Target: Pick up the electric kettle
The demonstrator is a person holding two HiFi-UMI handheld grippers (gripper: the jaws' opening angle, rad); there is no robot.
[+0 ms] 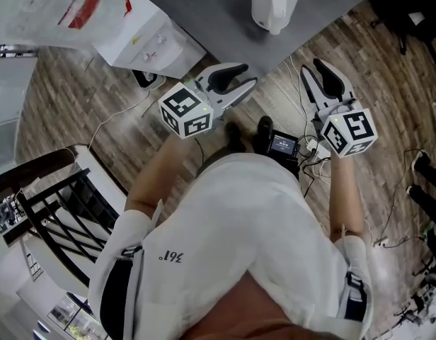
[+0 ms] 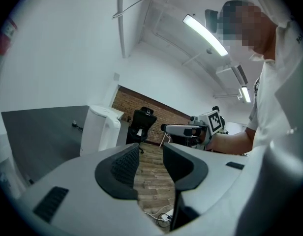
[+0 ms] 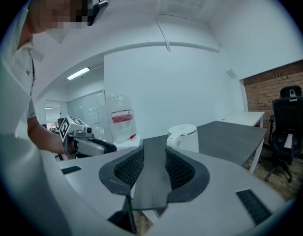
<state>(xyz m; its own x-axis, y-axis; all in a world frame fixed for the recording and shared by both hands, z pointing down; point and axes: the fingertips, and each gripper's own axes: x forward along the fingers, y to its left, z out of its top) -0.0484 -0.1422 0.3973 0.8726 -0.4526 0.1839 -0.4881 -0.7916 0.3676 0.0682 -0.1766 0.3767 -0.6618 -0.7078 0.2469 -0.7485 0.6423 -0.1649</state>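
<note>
A white electric kettle (image 1: 274, 2) stands upright near the front edge of a dark grey table (image 1: 204, 6). It also shows in the left gripper view, kettle (image 2: 100, 129), and in the right gripper view, kettle (image 3: 183, 137). My left gripper (image 1: 239, 82) hovers over the floor just before the table edge, short and left of the kettle. Its jaws are open with nothing between them (image 2: 151, 152). My right gripper (image 1: 318, 75) floats to the right of the table corner, also open and empty (image 3: 155, 154). Neither touches the kettle.
A white water dispenser (image 1: 151, 44) with a clear bottle (image 1: 55, 6) stands left of the table. Cables and a power strip (image 1: 306, 147) lie on the wooden floor by my feet. A black rack (image 1: 55, 204) is at the left, and a black office chair (image 2: 143, 124) stands beyond.
</note>
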